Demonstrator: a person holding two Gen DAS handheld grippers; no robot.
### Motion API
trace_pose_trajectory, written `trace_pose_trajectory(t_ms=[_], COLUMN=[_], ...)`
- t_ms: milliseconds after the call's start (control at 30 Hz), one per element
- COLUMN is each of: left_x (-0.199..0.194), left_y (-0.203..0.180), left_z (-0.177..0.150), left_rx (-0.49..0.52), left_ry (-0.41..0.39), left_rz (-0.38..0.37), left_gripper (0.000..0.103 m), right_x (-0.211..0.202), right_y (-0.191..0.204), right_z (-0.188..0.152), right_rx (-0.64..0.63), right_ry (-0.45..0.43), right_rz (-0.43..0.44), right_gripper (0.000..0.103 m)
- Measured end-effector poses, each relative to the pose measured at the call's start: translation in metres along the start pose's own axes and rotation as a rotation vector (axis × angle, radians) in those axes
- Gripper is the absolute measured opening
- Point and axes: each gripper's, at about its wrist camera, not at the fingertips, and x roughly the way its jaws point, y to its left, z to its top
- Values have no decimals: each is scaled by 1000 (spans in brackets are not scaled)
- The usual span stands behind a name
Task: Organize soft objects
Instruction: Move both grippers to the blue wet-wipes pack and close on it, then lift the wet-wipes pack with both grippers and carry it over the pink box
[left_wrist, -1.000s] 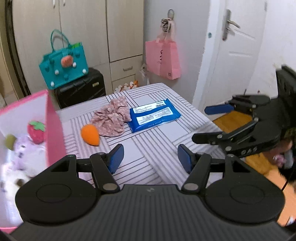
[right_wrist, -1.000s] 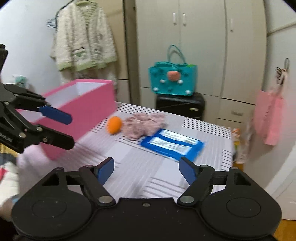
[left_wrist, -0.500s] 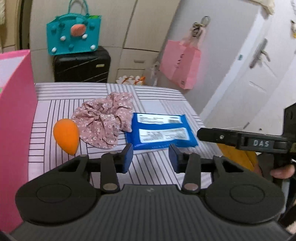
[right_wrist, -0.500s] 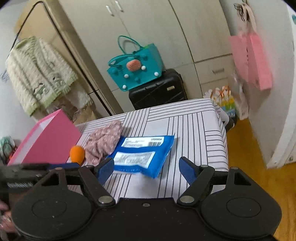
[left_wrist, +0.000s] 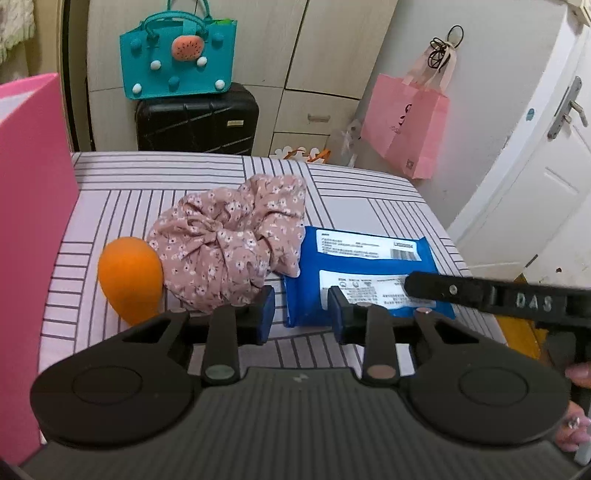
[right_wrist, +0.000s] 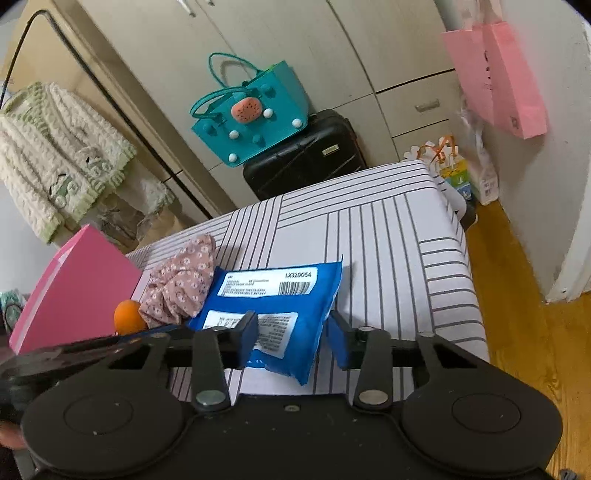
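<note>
The blue wipes pack (right_wrist: 280, 314) lies between the closing right gripper (right_wrist: 291, 339) fingers at frame centre, not yet pinched, long axis crosswise.

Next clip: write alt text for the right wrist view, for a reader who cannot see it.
The right claw, jaws closing, reaches down at the near end of a blue wipes pack lying on a striped table. Left of the pack lie a floral scrunchie, an orange sponge and a pink box; the left claw enters from the left.
</note>
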Motion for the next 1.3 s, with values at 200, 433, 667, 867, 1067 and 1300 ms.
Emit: trace_pose_trajectory(t_ms=[200, 433, 667, 867, 1067, 1300], left_x=[6, 9, 2, 1, 2, -4], left_y=[2, -1, -12, -23, -20, -27], left_z=[-4, -5, -13, -18, -18, -28], left_rx=[-54, -77, -66, -52, -11, 17], left_ry=[0, -5, 13, 1, 8, -32], left_rz=[-62, -55, -70, -34, -59, -59], left_gripper=[30, 32, 31, 31, 34, 32], right_x=[0, -6, -13, -19, -18, -18], right_y=[6, -3, -4, 14, 6, 3], right_z=[-6, -10, -18, -23, -24, -30], right_rx=[-103, -116, -99, -189, -166, -125], right_ry=[3, 6, -8, -1, -25, -64], right_rz=[-34, -12, 3, -62, -77, -44], right_gripper=[25, 24, 25, 26, 32, 33])
